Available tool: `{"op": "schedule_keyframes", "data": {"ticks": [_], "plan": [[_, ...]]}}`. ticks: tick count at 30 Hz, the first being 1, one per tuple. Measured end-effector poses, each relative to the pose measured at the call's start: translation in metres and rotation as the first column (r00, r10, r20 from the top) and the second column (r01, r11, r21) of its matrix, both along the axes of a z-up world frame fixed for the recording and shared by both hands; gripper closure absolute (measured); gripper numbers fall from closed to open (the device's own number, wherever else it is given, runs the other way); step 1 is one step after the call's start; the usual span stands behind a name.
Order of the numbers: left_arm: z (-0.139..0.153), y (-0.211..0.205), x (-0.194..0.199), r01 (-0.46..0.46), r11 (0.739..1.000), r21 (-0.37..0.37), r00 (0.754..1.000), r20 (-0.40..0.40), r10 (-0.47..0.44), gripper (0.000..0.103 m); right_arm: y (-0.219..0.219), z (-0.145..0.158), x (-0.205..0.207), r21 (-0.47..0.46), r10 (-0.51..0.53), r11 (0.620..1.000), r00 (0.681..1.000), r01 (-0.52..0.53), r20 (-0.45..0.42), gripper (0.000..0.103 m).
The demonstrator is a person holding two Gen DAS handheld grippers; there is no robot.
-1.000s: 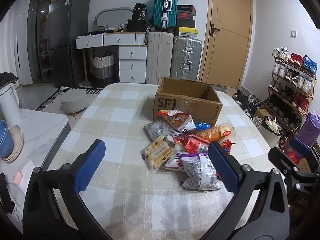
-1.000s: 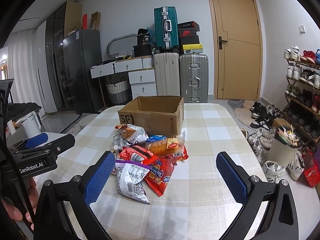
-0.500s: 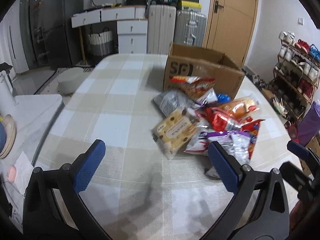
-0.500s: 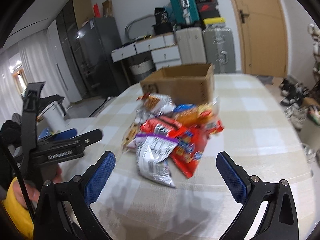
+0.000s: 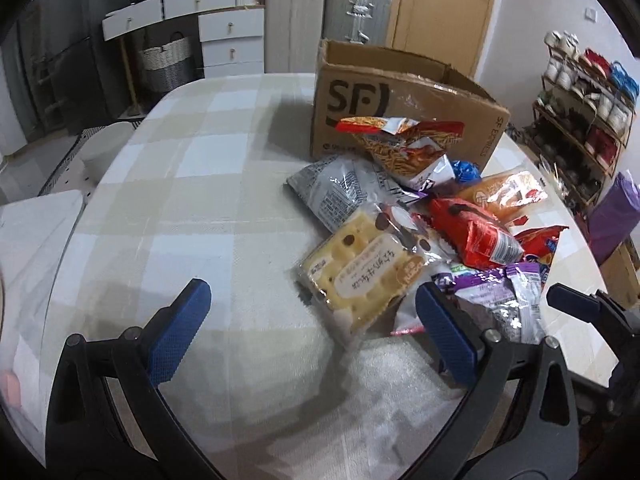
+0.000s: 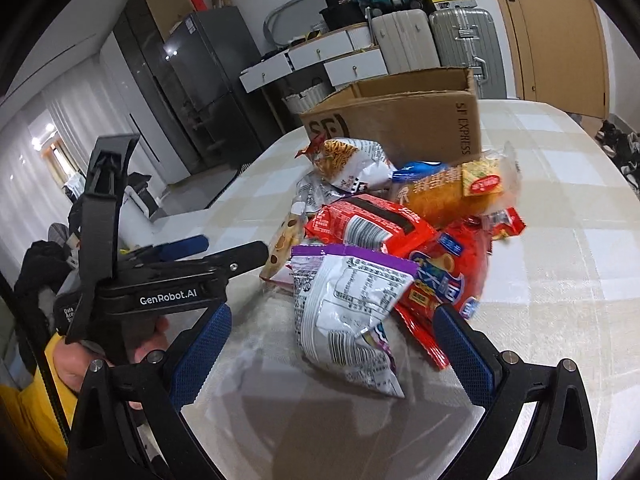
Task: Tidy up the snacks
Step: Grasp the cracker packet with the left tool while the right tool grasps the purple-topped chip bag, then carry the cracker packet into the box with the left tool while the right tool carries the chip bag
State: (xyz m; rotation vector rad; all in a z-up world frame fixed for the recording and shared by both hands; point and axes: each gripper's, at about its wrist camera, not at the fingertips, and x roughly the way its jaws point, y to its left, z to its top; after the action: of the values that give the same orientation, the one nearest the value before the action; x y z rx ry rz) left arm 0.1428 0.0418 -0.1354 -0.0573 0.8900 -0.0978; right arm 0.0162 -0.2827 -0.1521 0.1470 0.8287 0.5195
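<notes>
we see both claws spread wide with nothing between their blue pads. our left gripper (image 5: 308,330) hangs low over the checked tablecloth (image 5: 192,184), its right pad just beside the near corner of the yellow biscuit pack (image 5: 362,270), which lies at the front left of the snack pile. our right gripper (image 6: 332,348) faces the pile from the other side, with the silver and purple bag (image 6: 348,312) lying between its fingers, nearest the camera. behind that bag we see a red packet (image 6: 360,228), a red and blue pouch (image 6: 444,280) and an orange cracker pack (image 6: 448,192), all overlapping one another. a noodle snack bag (image 5: 404,148) leans against the front of the open cardboard box (image 5: 400,92), which stands just behind the pile. in the right wrist view a hand (image 6: 76,364) in a yellow sleeve holds the left tool.
</notes>
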Motion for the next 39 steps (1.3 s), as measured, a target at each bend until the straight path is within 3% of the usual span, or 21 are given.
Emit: {"op": "schedule_keyframes", "data": {"ticks": [4, 6, 10, 13, 20, 22, 26, 30, 39], "plan": [[-0.012, 0.002, 0.013, 0.011, 0.996, -0.084, 0.999, -0.049, -0.016, 0.001, 0.006, -0.007, 0.013, -0.005, 0.007, 1.000, 0.999, -0.007, -0.033, 0.005], [-0.016, 0.005, 0.020, 0.013, 0.995, -0.098, 0.998, -0.063, -0.019, 0.001, 0.008, -0.012, 0.017, -0.022, 0.007, 1.000, 0.998, -0.008, -0.059, 0.020], [-0.018, 0.009, 0.029, 0.040, 0.992, -0.116, 0.997, -0.055, -0.047, 0.001, 0.015, -0.020, 0.022, -0.022, 0.024, 0.999, 0.995, -0.026, -0.099, 0.031], [-0.020, 0.009, 0.036, 0.075, 0.989, -0.126, 0.995, -0.054, -0.082, 0.001, 0.019, -0.029, 0.028, -0.042, 0.020, 0.999, 0.991, -0.026, -0.131, 0.051], [-0.022, 0.016, 0.050, 0.095, 0.984, -0.150, 0.994, -0.038, -0.101, 0.007, 0.010, -0.027, 0.017, 0.033, 0.019, 0.999, 0.992, -0.015, -0.127, 0.053], [-0.022, 0.016, 0.053, 0.066, 0.991, -0.120, 0.997, -0.041, -0.072, 0.018, 0.008, -0.029, 0.015, 0.043, 0.022, 0.999, 0.992, -0.017, -0.124, 0.053], [-0.025, 0.015, 0.058, 0.080, 0.987, -0.141, 0.994, -0.056, -0.089, 0.028, 0.007, -0.030, 0.014, 0.069, 0.033, 0.997, 0.993, -0.025, -0.115, 0.053], [-0.031, 0.003, 0.057, 0.122, 0.988, -0.099, 0.989, -0.078, -0.129, 0.045, 0.000, -0.030, 0.008, 0.092, 0.041, 0.995, 0.993, -0.031, -0.111, 0.053], [-0.032, -0.007, 0.049, 0.115, 0.993, -0.024, 0.990, -0.076, -0.116, 0.047, -0.008, -0.029, 0.006, 0.154, 0.046, 0.988, 0.994, -0.031, -0.094, 0.053]]}}
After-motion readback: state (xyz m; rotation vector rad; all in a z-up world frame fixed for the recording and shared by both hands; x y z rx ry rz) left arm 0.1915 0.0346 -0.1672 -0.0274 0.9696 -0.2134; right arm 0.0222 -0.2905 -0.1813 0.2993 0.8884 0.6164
